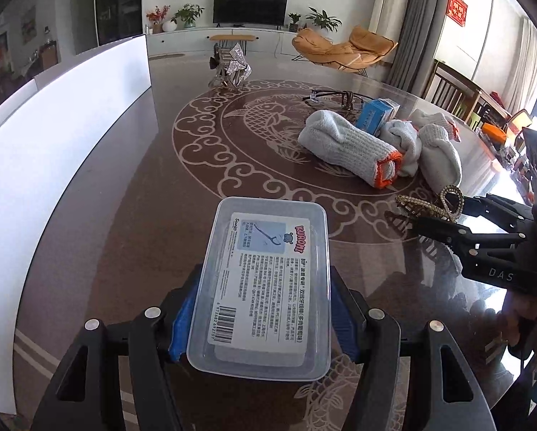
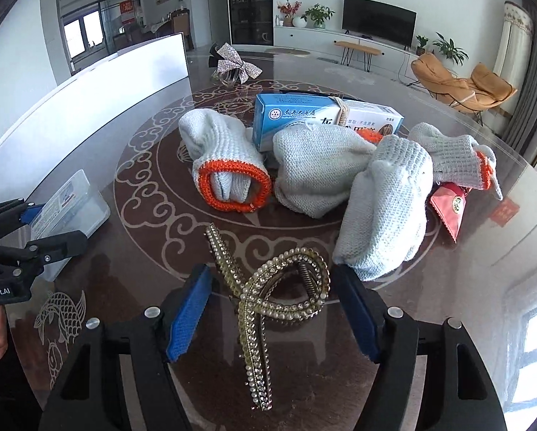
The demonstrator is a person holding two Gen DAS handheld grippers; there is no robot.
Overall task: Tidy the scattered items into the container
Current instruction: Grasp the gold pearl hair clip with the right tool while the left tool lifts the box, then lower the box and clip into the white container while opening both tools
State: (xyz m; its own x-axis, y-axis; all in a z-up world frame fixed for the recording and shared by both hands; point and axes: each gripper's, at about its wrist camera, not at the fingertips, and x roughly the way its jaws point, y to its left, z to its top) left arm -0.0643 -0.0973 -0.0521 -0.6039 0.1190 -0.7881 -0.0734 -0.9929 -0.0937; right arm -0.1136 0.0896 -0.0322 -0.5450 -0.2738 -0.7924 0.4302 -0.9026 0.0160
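A round, glossy brown tabletop (image 2: 153, 251) with pale scrollwork and a fish medallion carries everything. Around its centre lie grey knitted gloves with orange cuffs (image 2: 225, 165), bunched together against a blue-and-white cardboard box (image 2: 290, 115). A red foil packet (image 2: 451, 212) peeks from under them toward the right edge. Black-framed glasses (image 1: 334, 97) lie just beyond the box. A silver sequin bow (image 2: 237, 63), perhaps on a glass holder, stands near the far edge.
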